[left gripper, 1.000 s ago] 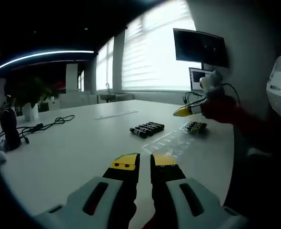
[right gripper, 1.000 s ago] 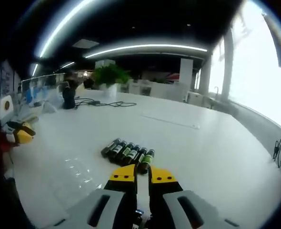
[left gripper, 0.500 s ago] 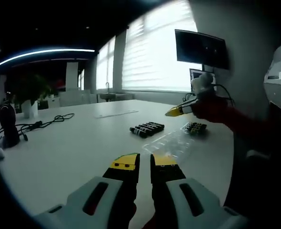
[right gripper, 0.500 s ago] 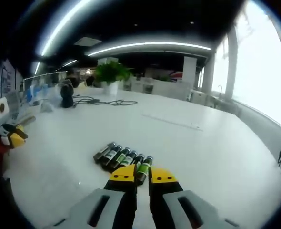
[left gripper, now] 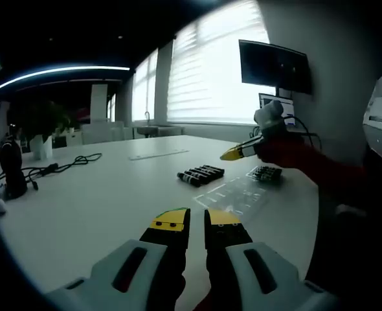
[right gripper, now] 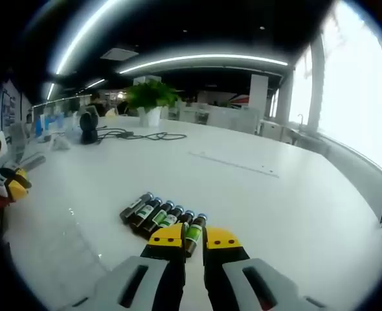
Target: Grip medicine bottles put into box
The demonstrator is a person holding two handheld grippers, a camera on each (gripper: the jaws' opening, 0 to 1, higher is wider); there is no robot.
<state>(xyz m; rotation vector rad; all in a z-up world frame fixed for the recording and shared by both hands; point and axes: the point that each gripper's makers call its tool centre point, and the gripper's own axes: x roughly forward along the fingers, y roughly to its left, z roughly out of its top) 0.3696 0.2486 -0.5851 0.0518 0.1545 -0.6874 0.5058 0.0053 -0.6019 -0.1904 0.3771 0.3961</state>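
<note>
White counter (right gripper: 294, 194) carries the work. Medicine bottles (right gripper: 160, 216), five or so, lie flat side by side in a tight row, caps away from the right cam; the packing suits taking them from the end one at a time. Right tongs (right gripper: 193, 236) sit directly over the nearest end bottle, tips narrow w/ the bottle's green label in the gap; contact prob. not made yet, cannot confirm at this angle. Left tongs (left gripper: 197, 220) hang low over bare counter, near-closed, holding nothing, well apart from the row. Clear box (left gripper: 237, 192) lies open beside the row, near the counter edge, a 2nd bottle cluster (left gripper: 266, 172) just beyond it. Room: wide open surface on the far side; cables (right gripper: 136, 136) and plant (right gripper: 149, 98) well apart. Short carry row to box, edge close on that side.
</note>
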